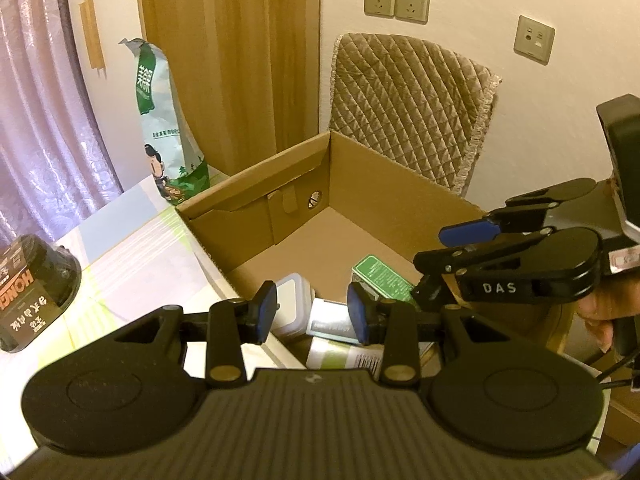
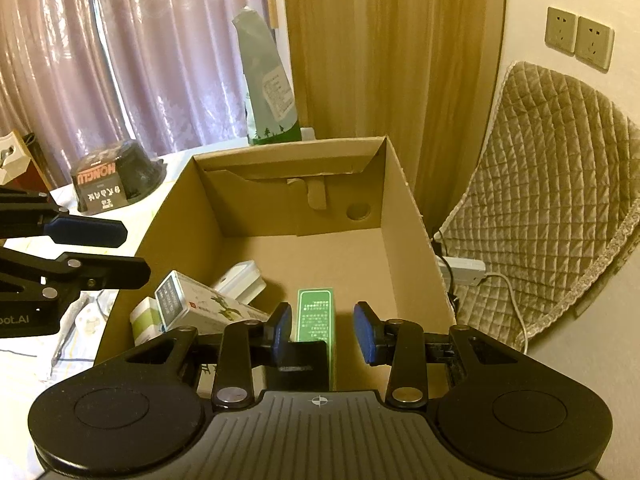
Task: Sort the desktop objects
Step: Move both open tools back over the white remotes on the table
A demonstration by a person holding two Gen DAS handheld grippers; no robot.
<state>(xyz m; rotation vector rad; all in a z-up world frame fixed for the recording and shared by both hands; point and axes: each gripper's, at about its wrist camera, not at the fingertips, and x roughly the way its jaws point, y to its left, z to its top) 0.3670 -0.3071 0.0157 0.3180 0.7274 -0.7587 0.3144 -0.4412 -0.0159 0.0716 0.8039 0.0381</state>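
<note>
Room behind the desk: curtain, wood panel, wall sockets.
A mauve curtain hangs at the left beside a tall wooden panel. Two wall sockets sit above a quilted beige cushion; a white power strip with its cable lies beside the cushion.

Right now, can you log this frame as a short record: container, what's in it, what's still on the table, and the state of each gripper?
container: open cardboard box, at the table's edge
in box: green carton, white lidded plastic container, long white carton, a green-and-white carton
on table: black instant-noodle bowl upside down, tall green-and-white bag standing behind the box
left gripper: open, empty, over the box's near edge
right gripper: open, empty, above the green carton
beside table: chair with quilted cover
</note>
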